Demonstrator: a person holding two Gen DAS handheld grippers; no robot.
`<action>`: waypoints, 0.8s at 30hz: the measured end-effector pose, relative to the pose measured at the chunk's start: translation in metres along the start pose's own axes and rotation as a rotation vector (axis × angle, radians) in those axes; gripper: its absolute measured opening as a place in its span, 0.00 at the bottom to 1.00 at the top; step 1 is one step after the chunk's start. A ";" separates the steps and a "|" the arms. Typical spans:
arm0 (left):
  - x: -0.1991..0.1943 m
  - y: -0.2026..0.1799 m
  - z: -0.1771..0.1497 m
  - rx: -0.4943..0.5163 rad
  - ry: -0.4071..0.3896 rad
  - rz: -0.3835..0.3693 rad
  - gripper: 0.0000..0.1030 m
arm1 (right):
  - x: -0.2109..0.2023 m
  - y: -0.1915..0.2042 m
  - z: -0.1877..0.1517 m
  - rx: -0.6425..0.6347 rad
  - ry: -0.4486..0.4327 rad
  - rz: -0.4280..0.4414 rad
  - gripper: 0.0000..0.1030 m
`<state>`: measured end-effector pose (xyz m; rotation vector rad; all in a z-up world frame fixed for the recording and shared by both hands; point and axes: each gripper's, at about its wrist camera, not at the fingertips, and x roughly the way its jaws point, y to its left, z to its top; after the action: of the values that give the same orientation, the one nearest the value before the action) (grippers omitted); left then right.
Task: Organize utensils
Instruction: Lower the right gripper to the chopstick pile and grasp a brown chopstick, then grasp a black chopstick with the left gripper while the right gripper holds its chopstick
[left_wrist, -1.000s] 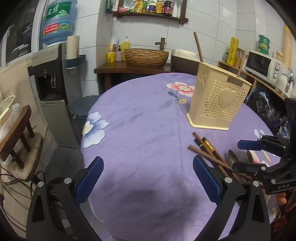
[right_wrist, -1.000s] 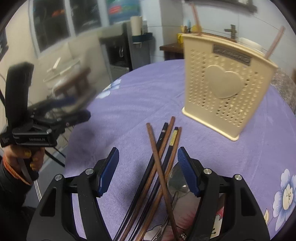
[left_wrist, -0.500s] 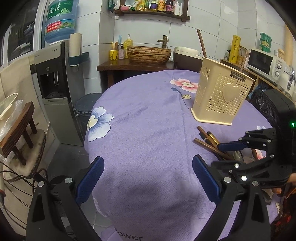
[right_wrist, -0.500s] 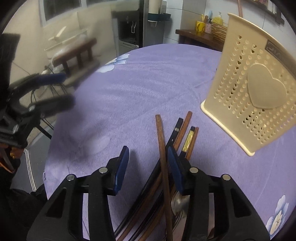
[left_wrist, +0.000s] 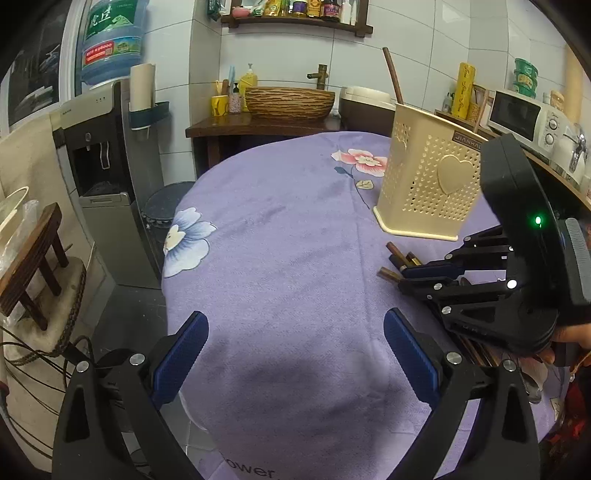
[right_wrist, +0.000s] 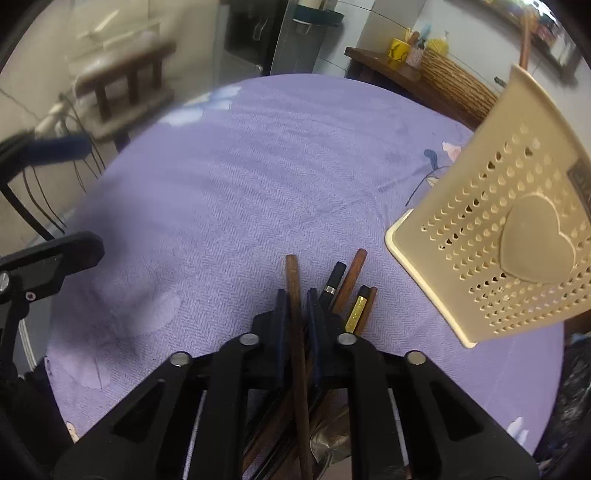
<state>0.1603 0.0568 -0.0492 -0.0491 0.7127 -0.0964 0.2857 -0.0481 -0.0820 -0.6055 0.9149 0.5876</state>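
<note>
A cream perforated utensil holder (left_wrist: 432, 188) (right_wrist: 517, 240) stands on the purple tablecloth (left_wrist: 280, 258), with a brown stick upright inside it. Several chopsticks lie in a loose pile in front of it. My right gripper (right_wrist: 296, 317) (left_wrist: 421, 277) is low over the pile. Its blue pads are shut on one brown chopstick (right_wrist: 293, 280), whose end pokes out ahead of them. A black chopstick (right_wrist: 334, 280) and a gold-banded one (right_wrist: 358, 306) lie just to the right. My left gripper (left_wrist: 295, 360) hangs open over bare cloth near the table's front edge, holding nothing.
A water dispenser (left_wrist: 99, 166) and a wooden stool (left_wrist: 33, 258) stand left of the table. Behind it is a dark side table with a woven basket (left_wrist: 290, 101), and a microwave (left_wrist: 524, 118) sits at the far right. A spoon (left_wrist: 532, 387) lies under the pile.
My right gripper has come down onto the pile and its jaws have narrowed from wide open to shut around the brown chopstick. The left gripper has drawn back slightly and stays open.
</note>
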 end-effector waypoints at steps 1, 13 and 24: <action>0.001 -0.002 0.000 0.003 0.010 -0.004 0.91 | -0.001 -0.002 -0.001 0.013 -0.002 0.009 0.08; 0.034 -0.054 0.007 0.033 0.138 -0.139 0.66 | -0.098 -0.097 -0.051 0.458 -0.271 0.068 0.08; 0.068 -0.107 0.012 0.112 0.200 -0.059 0.57 | -0.167 -0.112 -0.099 0.560 -0.438 -0.015 0.08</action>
<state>0.2118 -0.0564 -0.0756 0.0473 0.9049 -0.1999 0.2288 -0.2284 0.0388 0.0258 0.6156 0.4002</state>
